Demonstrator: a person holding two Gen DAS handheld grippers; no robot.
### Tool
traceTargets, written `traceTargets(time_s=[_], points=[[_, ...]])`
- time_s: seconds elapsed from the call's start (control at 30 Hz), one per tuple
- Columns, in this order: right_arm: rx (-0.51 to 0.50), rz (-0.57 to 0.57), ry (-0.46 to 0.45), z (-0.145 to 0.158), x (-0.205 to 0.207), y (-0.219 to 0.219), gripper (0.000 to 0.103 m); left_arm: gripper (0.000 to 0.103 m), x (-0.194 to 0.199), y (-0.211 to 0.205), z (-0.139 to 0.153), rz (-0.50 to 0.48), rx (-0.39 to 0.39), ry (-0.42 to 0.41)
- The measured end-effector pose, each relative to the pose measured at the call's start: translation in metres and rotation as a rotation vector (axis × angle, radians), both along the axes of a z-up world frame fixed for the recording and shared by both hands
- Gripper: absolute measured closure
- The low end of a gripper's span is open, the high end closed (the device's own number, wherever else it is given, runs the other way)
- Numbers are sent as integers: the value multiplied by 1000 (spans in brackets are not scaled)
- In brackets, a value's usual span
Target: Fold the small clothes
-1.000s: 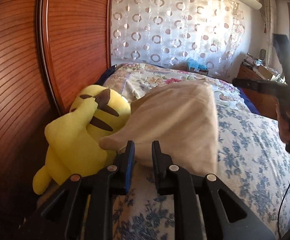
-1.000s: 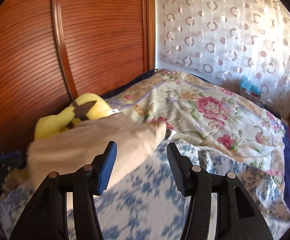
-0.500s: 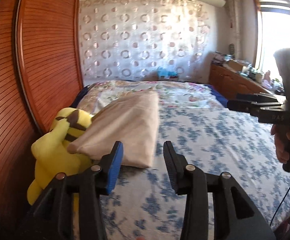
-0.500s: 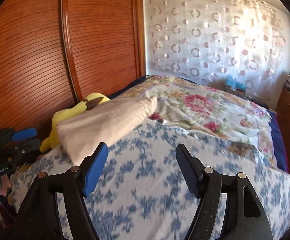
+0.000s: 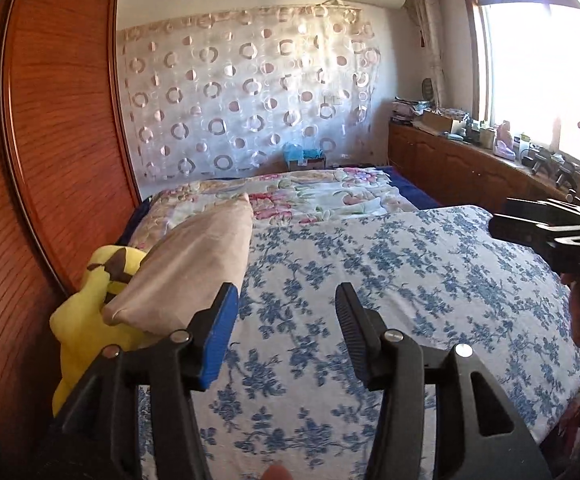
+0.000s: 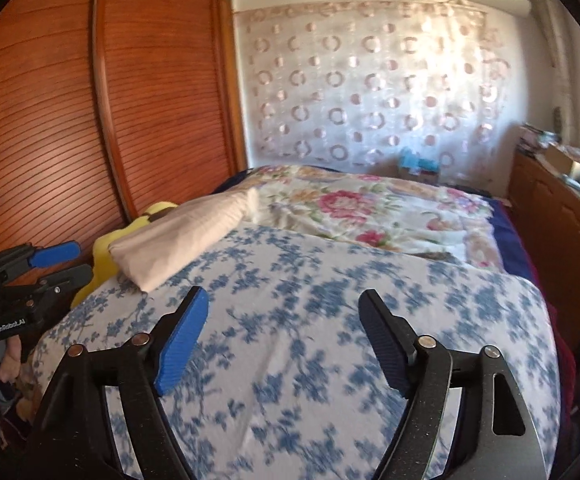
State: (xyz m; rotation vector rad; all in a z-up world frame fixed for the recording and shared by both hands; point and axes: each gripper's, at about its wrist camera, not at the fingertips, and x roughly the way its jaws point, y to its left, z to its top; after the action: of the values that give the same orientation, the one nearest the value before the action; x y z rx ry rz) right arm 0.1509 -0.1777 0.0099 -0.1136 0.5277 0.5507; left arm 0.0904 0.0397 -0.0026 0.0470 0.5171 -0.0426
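Both wrist views, bedroom scene. The folded beige garment [image 5: 193, 264] lies at the left edge of the bed [image 5: 390, 280], at about 10 o'clock from the left hand-held gripper [image 5: 285, 320], with its near end propped on a yellow plush toy [image 5: 85, 320] beside the wooden wardrobe door [image 5: 49, 120]. In the right wrist view the same garment [image 6: 181, 236] sits at 11 o'clock from the right hand-held gripper [image 6: 283, 332].

State of the 2 tools: both are released and hold nothing; the jaws of each are opening, and only the blue-flowered bedspread [image 6: 330, 320] shows between them. Neither touches the cloth.

Judged stage: the fold looks complete and the piece set aside (no other small garment is visible in either view).

Risks from here:
1. The garment rests half on the soft toy, not flat; if the toy shifts or the bedspread is tugged, the bundle may slide toward the wardrobe and unfold.
2. A sweep of the left tool near the cloth's corner could snag it.
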Motion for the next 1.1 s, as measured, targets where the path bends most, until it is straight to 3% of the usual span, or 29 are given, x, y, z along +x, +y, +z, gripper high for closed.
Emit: traceTargets(time_s=[0.3, 0.53, 1.1], points=[[37, -149, -89, 33, -37, -52, 16, 53, -3, -30, 23, 2, -15, -23], [21, -236, -138, 47, -53, -64, 15, 53, -12, -38, 38, -15, -55, -69], [11, -280, -155, 43, -65, -64, 15, 52, -17, -39, 42, -6, -52, -80]])
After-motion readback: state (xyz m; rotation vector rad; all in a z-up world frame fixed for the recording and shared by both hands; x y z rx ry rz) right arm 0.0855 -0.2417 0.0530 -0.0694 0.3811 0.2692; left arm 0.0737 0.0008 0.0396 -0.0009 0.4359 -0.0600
